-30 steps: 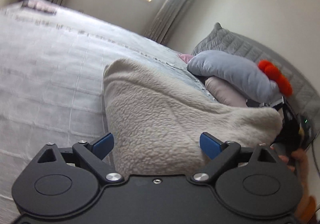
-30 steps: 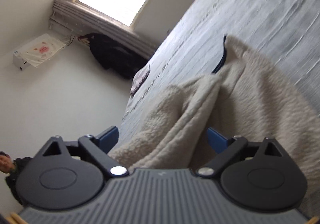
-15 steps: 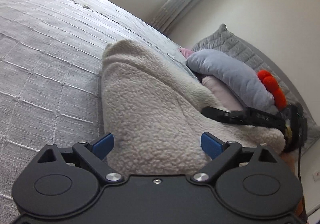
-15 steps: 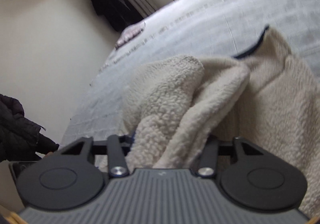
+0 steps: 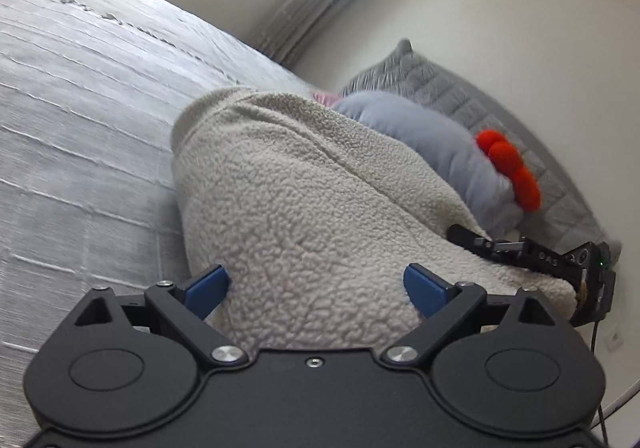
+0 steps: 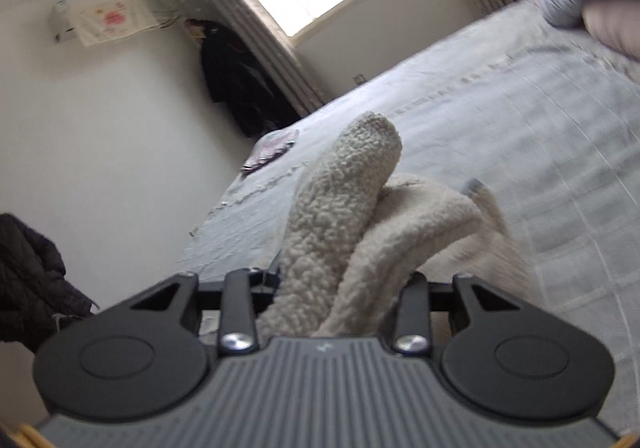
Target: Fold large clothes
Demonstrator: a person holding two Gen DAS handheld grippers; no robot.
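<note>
A cream fleece garment [image 5: 304, 208] lies bunched on the grey bedspread [image 5: 80, 96]. My left gripper [image 5: 316, 284] is open, its blue pads [image 5: 206, 284] either side of the fleece, which fills the gap between them. My right gripper [image 6: 328, 288] is shut on a thick fold of the same fleece [image 6: 344, 208], which sticks up past its fingers. The right gripper also shows in the left wrist view [image 5: 532, 252], at the garment's right end.
A grey plush cushion with red pompoms [image 5: 504, 164] and a quilted grey pillow [image 5: 460, 96] lie at the head of the bed. A small pinkish cloth [image 6: 272, 148] lies at the far bed corner. Dark coats [image 6: 240, 80] hang by the window.
My right gripper has closed on the fleece fold and lifted it. The left gripper stayed open and shifted slightly along the garment.
</note>
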